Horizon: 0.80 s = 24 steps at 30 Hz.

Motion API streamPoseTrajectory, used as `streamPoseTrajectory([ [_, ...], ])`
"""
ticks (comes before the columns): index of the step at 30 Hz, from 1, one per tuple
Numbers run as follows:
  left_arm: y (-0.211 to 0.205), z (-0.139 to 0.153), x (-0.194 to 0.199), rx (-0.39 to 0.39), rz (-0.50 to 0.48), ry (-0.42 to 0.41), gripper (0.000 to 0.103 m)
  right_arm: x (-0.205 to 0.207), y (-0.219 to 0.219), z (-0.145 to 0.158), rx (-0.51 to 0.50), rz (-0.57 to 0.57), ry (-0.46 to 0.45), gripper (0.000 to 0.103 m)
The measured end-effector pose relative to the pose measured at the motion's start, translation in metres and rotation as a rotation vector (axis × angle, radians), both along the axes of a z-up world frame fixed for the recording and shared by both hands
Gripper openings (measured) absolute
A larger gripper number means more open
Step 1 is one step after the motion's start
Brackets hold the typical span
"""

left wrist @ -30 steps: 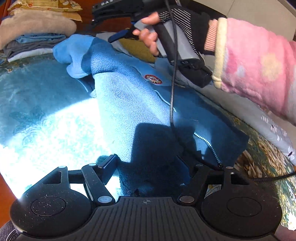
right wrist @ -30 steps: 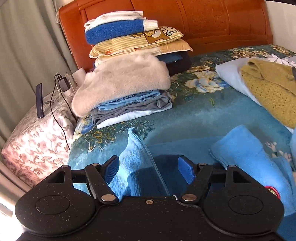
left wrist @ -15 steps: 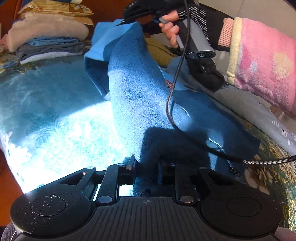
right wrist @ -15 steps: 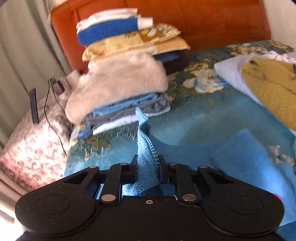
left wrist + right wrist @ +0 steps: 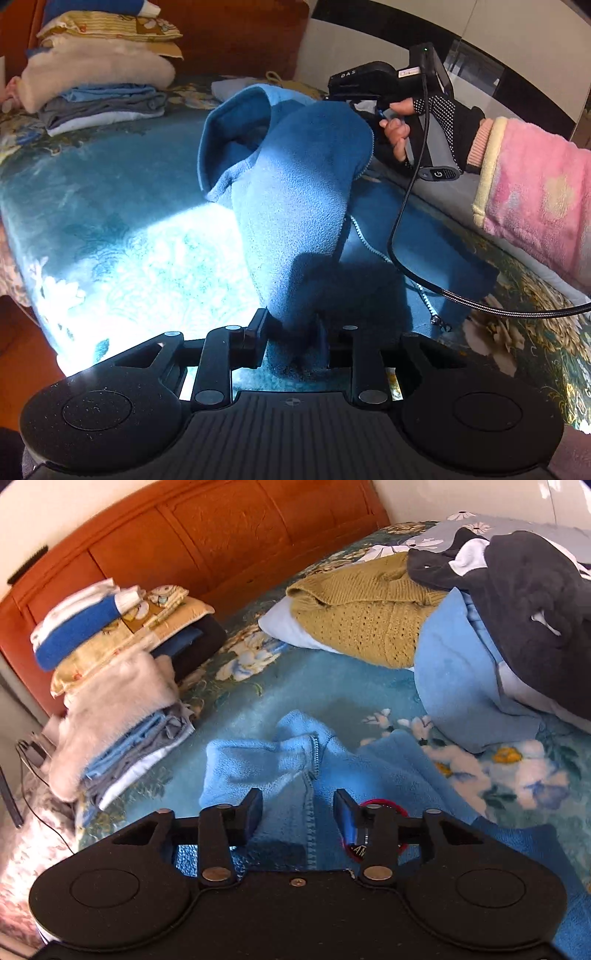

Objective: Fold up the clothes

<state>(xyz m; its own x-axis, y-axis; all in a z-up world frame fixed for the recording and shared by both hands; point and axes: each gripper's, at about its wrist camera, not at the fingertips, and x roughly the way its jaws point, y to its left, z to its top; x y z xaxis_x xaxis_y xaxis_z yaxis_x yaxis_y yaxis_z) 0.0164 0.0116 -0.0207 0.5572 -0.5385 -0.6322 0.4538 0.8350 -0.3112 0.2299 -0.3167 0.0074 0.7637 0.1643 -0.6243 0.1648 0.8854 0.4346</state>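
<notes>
A blue fleece jacket (image 5: 295, 192) is half raised off the bed (image 5: 110, 229), one edge strung between the two tools. The left hand-held gripper (image 5: 291, 339) has its fingers closed on the near end of that edge, the cloth bunched between them. The right hand-held gripper (image 5: 297, 812), seen in its own view, stands with fingers parted above the zip and a red chest badge (image 5: 384, 805), fleece lying between them but not pinched. The lifted fold runs lengthwise away from the left tool toward the headboard, with the rest of the jacket and its open zip (image 5: 373, 247) spread flat to the right. A pile of folded clothes (image 5: 122, 716) sits near the headboard on the left. The left tool alone appears to carry the fold.
</notes>
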Motion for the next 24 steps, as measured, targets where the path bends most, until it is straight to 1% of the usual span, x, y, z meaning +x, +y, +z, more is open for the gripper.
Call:
streamPoseTrajectory([
  [1,0.003,0.002,-0.001,-0.020,-0.004,0.000,0.026,-0.011,-0.002,0.006,0.014,0.001,-0.026,0.049],
  [2,0.007,0.005,-0.002,-0.042,-0.011,0.001,0.030,-0.021,-0.004,0.012,0.027,0.002,-0.052,0.052],
  [3,0.010,0.009,-0.003,-0.064,-0.017,-0.007,0.036,-0.036,-0.006,0.018,0.037,0.002,-0.079,0.054],
  [5,0.018,0.018,-0.006,-0.100,-0.020,-0.035,0.044,-0.071,-0.011,0.028,0.049,0.011,-0.129,0.057],
  [6,0.021,0.022,-0.007,-0.108,-0.017,-0.052,0.044,-0.090,-0.012,0.030,0.043,0.028,-0.141,0.057],
  [8,0.027,0.026,-0.006,-0.113,-0.002,-0.070,0.045,-0.128,-0.009,0.029,0.021,0.072,-0.136,0.057],
  [11,0.034,0.025,0.004,-0.124,0.047,-0.060,0.045,-0.172,0.003,0.005,0.040,0.121,-0.044,0.057],
  [13,0.039,0.025,0.011,-0.141,0.086,-0.041,0.046,-0.196,0.014,-0.013,0.074,0.120,-0.007,0.057],
  [16,0.044,0.026,0.015,-0.143,0.121,-0.030,0.048,-0.233,0.031,-0.039,0.124,0.117,0.049,0.057],
  [18,0.045,0.027,0.016,-0.140,0.125,-0.027,0.054,-0.240,0.035,-0.049,0.156,0.097,0.056,0.056],
  [20,0.046,0.028,0.016,-0.135,0.124,-0.026,0.056,-0.244,0.037,-0.058,0.188,0.073,0.058,0.056],
  [23,0.045,0.029,0.018,-0.120,0.122,-0.030,0.064,-0.250,0.041,-0.070,0.236,0.038,0.060,0.056],
  [24,0.044,0.029,0.020,-0.114,0.122,-0.035,0.066,-0.249,0.041,-0.073,0.257,0.020,0.053,0.055],
])
